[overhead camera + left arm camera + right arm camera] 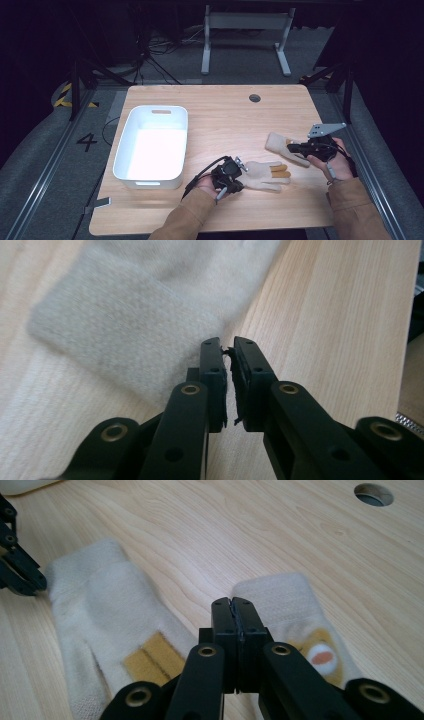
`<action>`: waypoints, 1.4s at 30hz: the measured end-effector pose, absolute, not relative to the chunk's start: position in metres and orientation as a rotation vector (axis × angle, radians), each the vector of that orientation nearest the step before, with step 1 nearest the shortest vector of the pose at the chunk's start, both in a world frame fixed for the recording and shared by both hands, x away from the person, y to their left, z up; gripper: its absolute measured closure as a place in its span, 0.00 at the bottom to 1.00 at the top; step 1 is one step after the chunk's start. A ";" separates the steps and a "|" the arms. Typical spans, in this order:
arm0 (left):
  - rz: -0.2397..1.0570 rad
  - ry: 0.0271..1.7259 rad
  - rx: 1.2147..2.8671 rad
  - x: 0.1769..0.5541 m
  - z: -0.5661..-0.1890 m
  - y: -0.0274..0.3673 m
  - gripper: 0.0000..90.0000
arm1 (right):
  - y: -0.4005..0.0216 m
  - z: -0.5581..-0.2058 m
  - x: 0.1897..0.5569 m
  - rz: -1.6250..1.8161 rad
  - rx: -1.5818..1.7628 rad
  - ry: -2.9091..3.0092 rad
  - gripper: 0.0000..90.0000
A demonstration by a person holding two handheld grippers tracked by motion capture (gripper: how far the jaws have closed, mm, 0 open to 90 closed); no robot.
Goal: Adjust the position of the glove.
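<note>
My left hand-held gripper (228, 347), jaws barely parted, sits at one cream sock's (262, 175) cuff near the table's (220, 120) front edge; my right hand-held gripper (233, 602), pressed together, rests over the other sock (282, 146) by the right edge

Both of my grippers, left gripper (239, 172) and right gripper (295, 148), are black. The near glove (265, 175) is cream with mustard-yellow fingertips. The far glove (282, 146) is cream too, with a mustard patch around an orange and white spot. The tabletop (225, 120) is pale wood grain; the plastic tub (152, 146) is plain white. My sleeves (187, 220) are tan.
</note>
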State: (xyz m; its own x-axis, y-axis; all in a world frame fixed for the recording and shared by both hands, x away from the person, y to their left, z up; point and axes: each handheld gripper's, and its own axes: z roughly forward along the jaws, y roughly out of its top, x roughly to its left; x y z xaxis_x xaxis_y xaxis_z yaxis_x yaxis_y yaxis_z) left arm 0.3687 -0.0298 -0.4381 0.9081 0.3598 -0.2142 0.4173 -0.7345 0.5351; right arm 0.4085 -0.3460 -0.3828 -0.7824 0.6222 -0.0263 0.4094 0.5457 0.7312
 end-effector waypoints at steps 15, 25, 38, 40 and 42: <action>0.156 0.848 2.109 0.378 -0.411 0.023 0.89 | -0.361 -0.389 0.415 1.045 1.022 2.406 0.99; 0.211 0.908 2.107 0.380 -0.419 0.022 0.83 | -0.373 -0.401 0.420 1.023 1.123 2.340 0.90; 0.174 0.898 2.096 0.382 -0.420 0.026 0.79 | -0.377 -0.423 0.429 0.972 1.194 2.296 0.72; 0.161 0.889 2.097 0.383 -0.421 0.026 0.78 | -0.378 -0.425 0.430 0.963 1.198 2.296 0.68; 0.159 0.879 2.101 0.383 -0.421 0.025 0.78 | -0.378 -0.427 0.432 0.963 1.207 2.289 0.64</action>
State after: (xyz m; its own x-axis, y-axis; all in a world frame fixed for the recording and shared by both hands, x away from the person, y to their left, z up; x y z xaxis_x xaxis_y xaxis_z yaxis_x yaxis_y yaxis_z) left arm 0.3826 0.0253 -0.4210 0.7471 0.6383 -0.1852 0.5329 -0.4088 0.7409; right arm 0.4318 -0.3784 -0.4272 -0.5601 0.8283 -0.0138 0.5694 0.3970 0.7199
